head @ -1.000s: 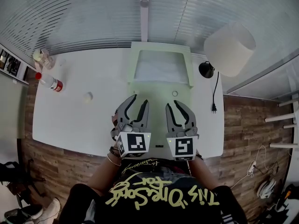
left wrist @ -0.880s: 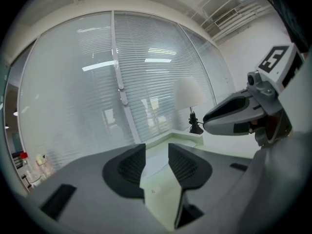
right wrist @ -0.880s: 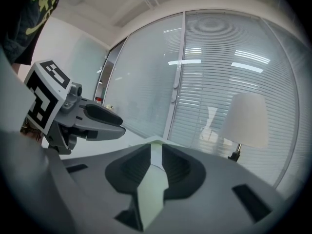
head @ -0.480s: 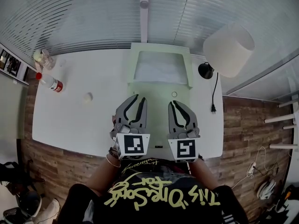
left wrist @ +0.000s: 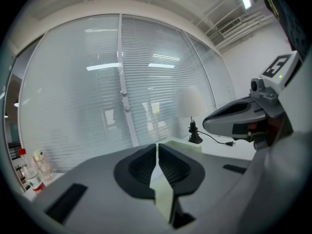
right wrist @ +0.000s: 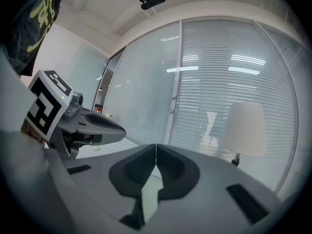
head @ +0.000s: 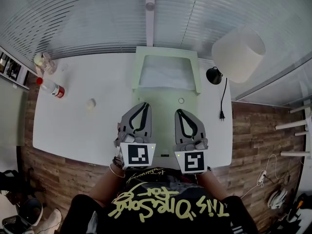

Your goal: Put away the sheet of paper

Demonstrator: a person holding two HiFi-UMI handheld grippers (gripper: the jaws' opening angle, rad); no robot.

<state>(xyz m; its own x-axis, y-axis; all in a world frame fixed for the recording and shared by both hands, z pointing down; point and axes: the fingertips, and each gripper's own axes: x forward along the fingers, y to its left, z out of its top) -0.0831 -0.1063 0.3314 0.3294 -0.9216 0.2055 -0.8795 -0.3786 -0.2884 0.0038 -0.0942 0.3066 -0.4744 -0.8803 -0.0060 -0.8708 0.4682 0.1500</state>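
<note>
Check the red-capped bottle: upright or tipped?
Upright: in the left gripper view the bottle stands with its red cap on top. The steep, wide-angle head view only makes it look slanted.

Both grippers (head: 145,105) (head: 179,111): jaws newly together

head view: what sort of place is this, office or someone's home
Probably an office or meeting room: a white table, blinds covering the whole wall behind it, and a lamp on the table.

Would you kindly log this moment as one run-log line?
left gripper: jaws just closed together | right gripper: jaws just closed together | pale green sheet: on table below both | grip on it: unclear
</note>
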